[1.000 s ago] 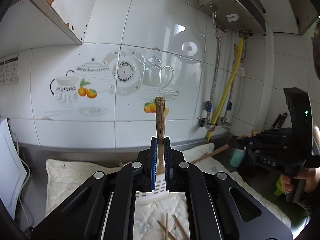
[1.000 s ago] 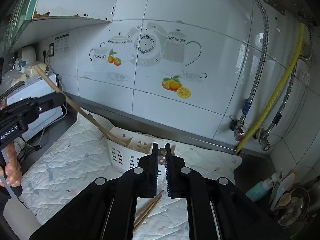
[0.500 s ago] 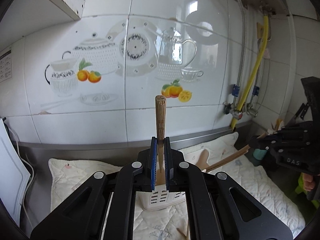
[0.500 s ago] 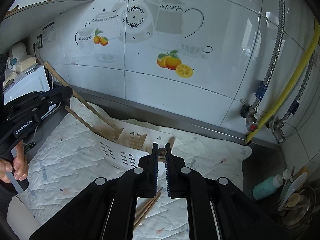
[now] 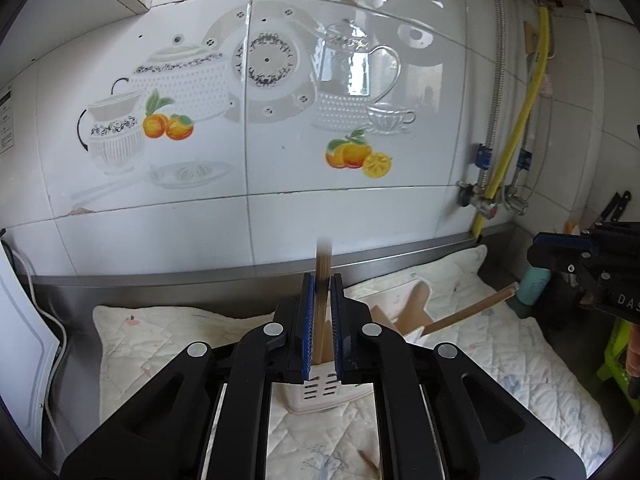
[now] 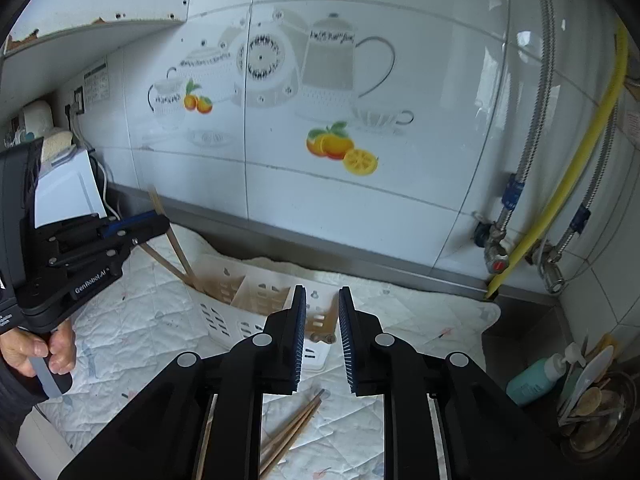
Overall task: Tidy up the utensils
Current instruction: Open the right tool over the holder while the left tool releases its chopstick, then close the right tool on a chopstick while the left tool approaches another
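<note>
Release at both tools: right tool opening, nothing gripped, left tool loosening, blurred stick sliding into caddy mid-frame; both utensils stowed.

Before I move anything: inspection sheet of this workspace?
Surface: quilted mat on a steel counter.
Job's things: white slotted caddy with wooden utensils leaning out of its left end; a wooden spatula at the other end; loose chopsticks on the mat.
Clutter: teal bottle and metal bowl of spoons at far right.
Grippers: left gripper jaws opening, a blurred wooden stick between them above the caddy; right gripper jaws opening, gripping nothing.
Cables: white cord by the white appliance; yellow hose and braided hoses at the wall.
Surroundings: tiled wall with teapot and orange decals.
</note>
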A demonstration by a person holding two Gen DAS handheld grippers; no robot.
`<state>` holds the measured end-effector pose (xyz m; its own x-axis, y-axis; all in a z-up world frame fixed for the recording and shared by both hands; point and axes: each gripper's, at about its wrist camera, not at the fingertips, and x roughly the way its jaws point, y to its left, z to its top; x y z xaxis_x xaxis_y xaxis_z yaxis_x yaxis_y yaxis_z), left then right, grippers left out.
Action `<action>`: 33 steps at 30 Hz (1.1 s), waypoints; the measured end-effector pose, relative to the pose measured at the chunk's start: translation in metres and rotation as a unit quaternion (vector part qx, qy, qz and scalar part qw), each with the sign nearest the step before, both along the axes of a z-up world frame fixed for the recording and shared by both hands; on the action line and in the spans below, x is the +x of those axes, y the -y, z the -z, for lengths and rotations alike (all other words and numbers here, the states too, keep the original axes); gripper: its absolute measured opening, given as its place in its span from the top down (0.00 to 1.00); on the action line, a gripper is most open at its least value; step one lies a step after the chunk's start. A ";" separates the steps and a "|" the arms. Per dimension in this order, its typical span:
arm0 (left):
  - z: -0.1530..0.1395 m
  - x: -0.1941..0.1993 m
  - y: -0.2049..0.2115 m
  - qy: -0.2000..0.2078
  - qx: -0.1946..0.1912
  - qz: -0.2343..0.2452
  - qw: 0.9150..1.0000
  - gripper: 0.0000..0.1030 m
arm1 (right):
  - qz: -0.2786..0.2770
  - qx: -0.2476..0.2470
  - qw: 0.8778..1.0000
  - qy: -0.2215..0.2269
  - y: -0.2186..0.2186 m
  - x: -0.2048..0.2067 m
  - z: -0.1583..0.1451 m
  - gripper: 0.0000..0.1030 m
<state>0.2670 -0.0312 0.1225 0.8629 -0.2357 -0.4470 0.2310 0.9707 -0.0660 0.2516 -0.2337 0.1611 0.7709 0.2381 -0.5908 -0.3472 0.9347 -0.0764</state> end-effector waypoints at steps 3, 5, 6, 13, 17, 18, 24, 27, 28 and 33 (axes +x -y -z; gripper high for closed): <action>-0.005 -0.006 0.002 0.007 -0.001 0.003 1.000 0.91 | 0.007 0.013 1.000 0.016 0.006 -0.014 -0.007 0.83; -0.008 -0.012 0.001 0.012 -0.003 0.003 1.000 0.91 | 0.008 0.022 0.999 0.024 0.010 -0.025 -0.008 0.82; -0.010 -0.016 0.000 0.014 -0.005 0.002 1.000 0.91 | 0.010 0.023 0.999 0.029 0.011 -0.031 -0.008 0.82; -0.014 -0.060 -0.013 0.025 -0.016 0.005 1.000 0.75 | 0.021 0.035 0.998 0.045 0.018 -0.087 0.016 0.77; -0.007 -0.092 -0.021 0.027 -0.019 0.007 0.999 0.68 | 0.033 0.043 0.998 0.042 0.018 -0.120 0.044 0.77; -0.003 -0.099 -0.024 0.025 -0.022 0.005 0.999 0.61 | 0.036 0.044 0.998 0.039 0.017 -0.127 0.052 0.77; 0.033 -0.138 -0.034 0.004 -0.019 0.001 1.000 0.48 | 0.055 0.044 0.997 0.007 0.007 -0.167 0.115 0.77; 0.057 -0.155 -0.038 -0.011 -0.019 0.000 1.000 0.46 | 0.069 0.060 0.996 -0.020 0.005 -0.183 0.150 0.77; 0.065 -0.159 -0.039 -0.016 -0.019 -0.002 1.000 0.43 | 0.072 0.065 0.995 -0.031 0.004 -0.187 0.161 0.78; 0.099 -0.177 -0.044 -0.040 -0.019 -0.015 0.999 0.43 | 0.082 0.102 0.988 -0.082 0.001 -0.202 0.208 0.80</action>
<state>0.0901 0.0129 0.0234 0.8312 -0.2287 -0.5067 0.1951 0.9735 -0.1192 0.0500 -0.2342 -0.0466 0.7071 0.2440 -0.6637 -0.1811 0.9698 0.1636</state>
